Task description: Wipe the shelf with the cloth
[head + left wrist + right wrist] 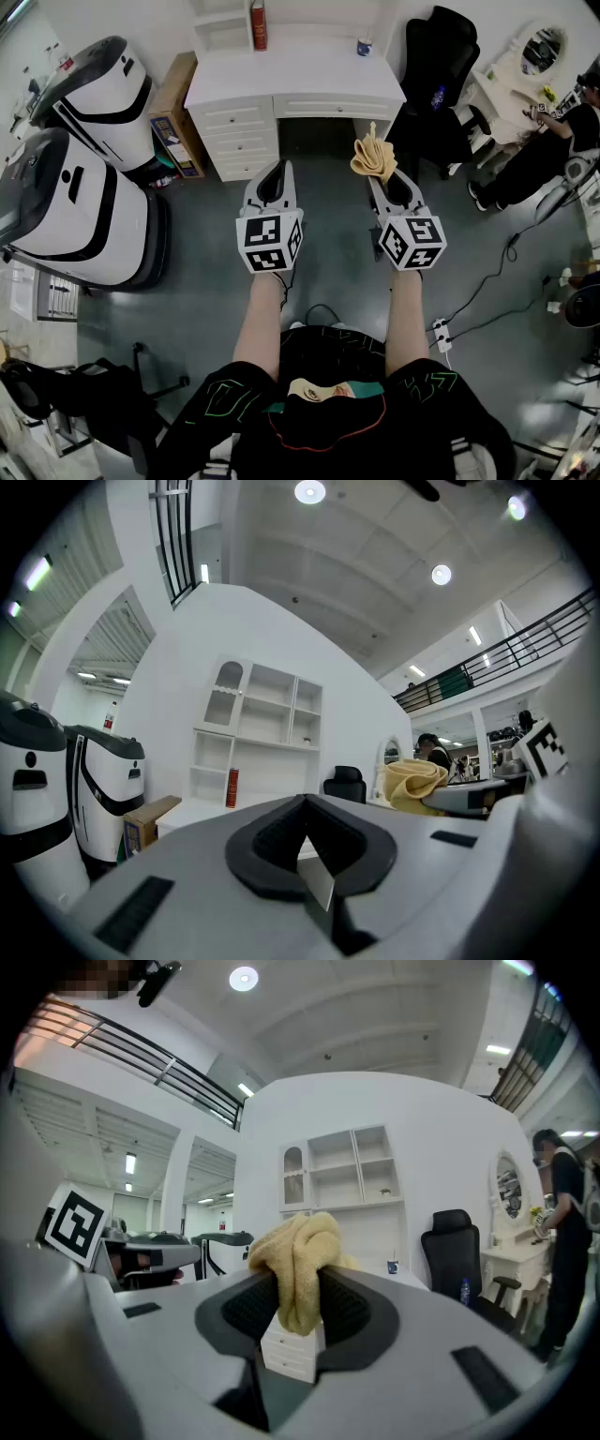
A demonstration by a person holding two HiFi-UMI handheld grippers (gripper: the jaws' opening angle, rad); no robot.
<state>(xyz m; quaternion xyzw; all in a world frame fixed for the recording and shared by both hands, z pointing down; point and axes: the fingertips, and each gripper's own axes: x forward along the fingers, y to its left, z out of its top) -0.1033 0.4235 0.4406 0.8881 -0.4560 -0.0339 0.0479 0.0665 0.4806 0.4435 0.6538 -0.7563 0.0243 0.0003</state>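
R gripper (377, 176) clamps bunched yellow terry cloth (371, 155); L gripper (277, 169) closed, empty; white cubby shelf (349, 1172) straight ahead, well apart.

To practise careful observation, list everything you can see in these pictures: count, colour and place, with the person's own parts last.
cloth: one, yellow, bunched in the right gripper
desk: one, white, with drawers, ahead of both grippers
shelf unit: one, white, on the desk against the wall
can: one, red, upright at the desk's back
cup: one, bluish, back right of the desk
office chair: one, black, right of the desk
cardboard box: one, brown, left of the desk
machines: two, white and black, on the floor at left
power strip: one, white, on the floor at right
left gripper: one, grey, shut, empty
right gripper: one, grey, shut on the cloth
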